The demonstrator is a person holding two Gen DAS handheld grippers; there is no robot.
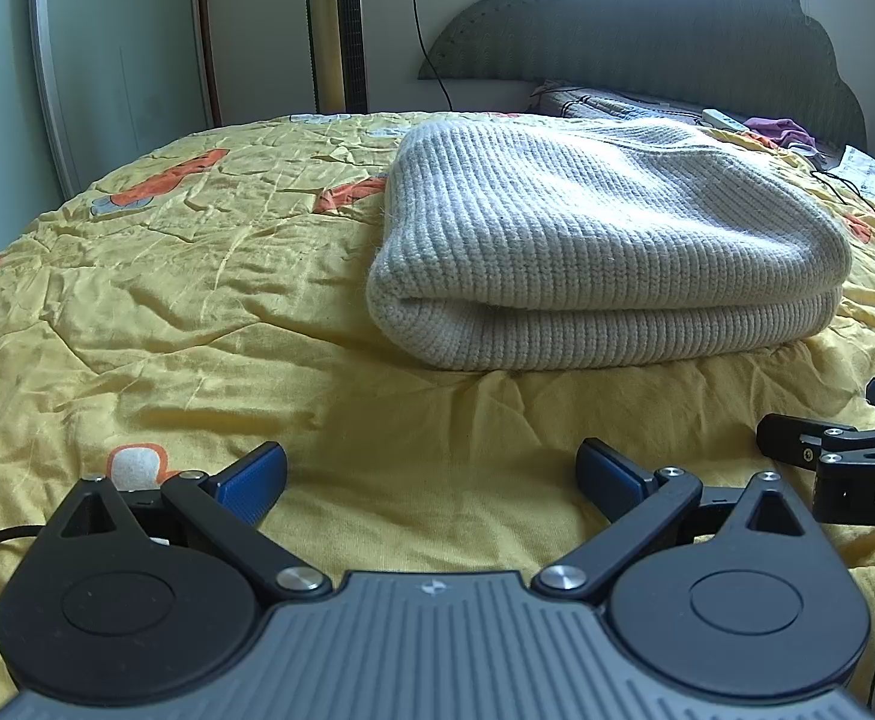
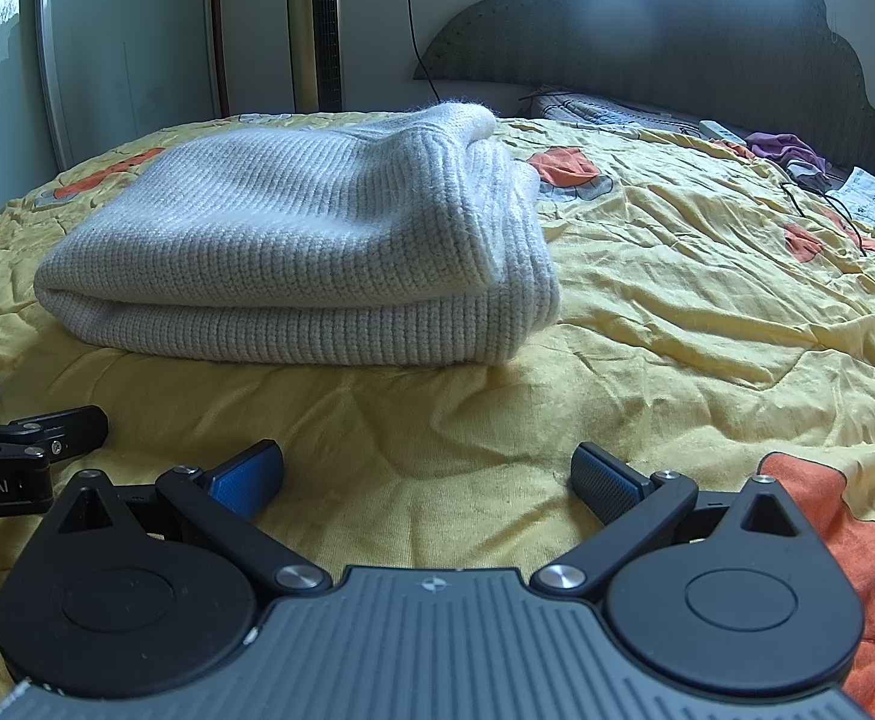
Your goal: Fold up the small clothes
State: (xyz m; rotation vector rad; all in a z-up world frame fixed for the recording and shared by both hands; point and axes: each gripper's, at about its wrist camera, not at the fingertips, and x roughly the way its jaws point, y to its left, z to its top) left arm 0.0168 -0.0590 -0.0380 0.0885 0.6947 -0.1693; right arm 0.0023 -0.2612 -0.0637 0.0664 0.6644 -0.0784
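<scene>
Two grippers sit low over a bed spread with a wrinkled yellow bedspread [image 1: 197,276] printed with orange patches. The left gripper [image 1: 431,474] has its blue-padded fingers [image 1: 254,480] spread wide apart with nothing between them. The right gripper [image 2: 425,474] is the same, its fingers [image 2: 602,480] parted and empty. They lie side by side; part of the right one shows at the right edge of the left view, and part of the left one at the left edge of the right view.

Just beyond both grippers, a grey ribbed sweater [image 1: 605,240] lies folded on the bedspread, its thick fold edge toward the cameras, touching neither gripper. At the far end stands a dark scalloped headboard [image 1: 677,24]. Near it, far right, lie a purple cloth [image 1: 779,129] and a thin black cable [image 2: 827,210]. A tall tower fan [image 2: 314,24] stands against the far wall.
</scene>
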